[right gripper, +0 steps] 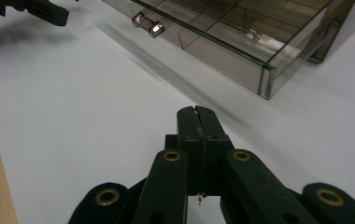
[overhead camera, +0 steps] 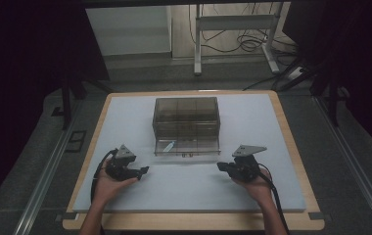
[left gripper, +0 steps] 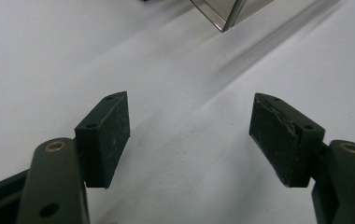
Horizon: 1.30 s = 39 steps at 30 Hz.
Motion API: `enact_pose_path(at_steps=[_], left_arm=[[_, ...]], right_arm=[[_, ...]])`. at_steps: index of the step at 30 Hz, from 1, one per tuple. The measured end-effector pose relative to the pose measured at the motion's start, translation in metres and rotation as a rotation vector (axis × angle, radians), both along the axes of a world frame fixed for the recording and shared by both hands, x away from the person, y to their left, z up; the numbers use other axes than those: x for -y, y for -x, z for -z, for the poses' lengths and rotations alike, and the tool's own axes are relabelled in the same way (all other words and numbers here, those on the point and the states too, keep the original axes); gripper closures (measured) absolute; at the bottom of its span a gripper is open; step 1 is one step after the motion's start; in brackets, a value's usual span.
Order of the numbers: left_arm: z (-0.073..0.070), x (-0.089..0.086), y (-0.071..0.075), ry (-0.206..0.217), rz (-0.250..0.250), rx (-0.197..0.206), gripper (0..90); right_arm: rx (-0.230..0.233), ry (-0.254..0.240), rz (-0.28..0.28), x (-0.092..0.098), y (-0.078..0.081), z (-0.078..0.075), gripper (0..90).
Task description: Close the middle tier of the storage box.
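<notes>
A smoky clear plastic drawer box (overhead camera: 186, 117) stands in the middle of the white mat (overhead camera: 189, 191). Its bottom drawer (overhead camera: 188, 147) is pulled out toward me, and a small pale item (overhead camera: 168, 146) lies in its left part. My left gripper (overhead camera: 145, 171) rests low on the mat, left of the drawer front. In the left gripper view it (left gripper: 189, 135) is open with only bare mat between the pads. My right gripper (overhead camera: 220, 166) sits right of the drawer front. Its jaws (right gripper: 197, 116) are pressed together with nothing seen between them, and they point toward the drawer's metal knobs (right gripper: 147, 25).
The mat lies on a wooden table (overhead camera: 291, 147) whose edges show all round. A drawer corner (left gripper: 227, 16) is close ahead of the left gripper. Beyond the table are a white stand (overhead camera: 233, 29) and loose cables (overhead camera: 252, 44) on the floor.
</notes>
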<state>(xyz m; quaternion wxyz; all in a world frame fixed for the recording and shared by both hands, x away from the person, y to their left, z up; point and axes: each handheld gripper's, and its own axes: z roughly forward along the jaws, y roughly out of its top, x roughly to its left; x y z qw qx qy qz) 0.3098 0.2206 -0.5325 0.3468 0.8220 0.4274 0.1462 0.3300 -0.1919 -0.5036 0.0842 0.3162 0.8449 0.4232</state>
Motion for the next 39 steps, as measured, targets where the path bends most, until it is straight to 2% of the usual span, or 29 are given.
enact_pose_path(at_steps=[3, 6, 13, 19, 30, 39], left_arm=[[0.000, 0.000, 0.000, 0.000, 0.000, 0.001, 28.1], [0.000, 0.001, -0.001, 0.025, -0.001, -0.013, 26.4], [0.000, 0.001, -0.001, 0.023, 0.001, -0.023, 25.1], [0.000, 0.000, -0.002, 0.037, -0.006, -0.037, 23.2], [0.001, 0.002, -0.003, 0.066, 0.027, -0.041, 21.6], [-0.001, -0.001, -0.002, 0.070, 0.013, -0.037, 22.3]], right_arm=[[-0.001, -0.001, -0.002, -0.003, -0.001, 0.001, 88.3], [0.003, 0.006, -0.016, -0.011, -0.003, 0.003, 88.3], [-0.001, 0.006, -0.028, -0.025, -0.006, 0.004, 88.4], [-0.017, 0.012, -0.029, -0.037, -0.012, 0.009, 88.4], [-0.010, 0.022, -0.001, -0.059, -0.022, 0.004, 88.4], [-0.014, 0.029, 0.003, -0.068, -0.026, 0.004, 88.5]])
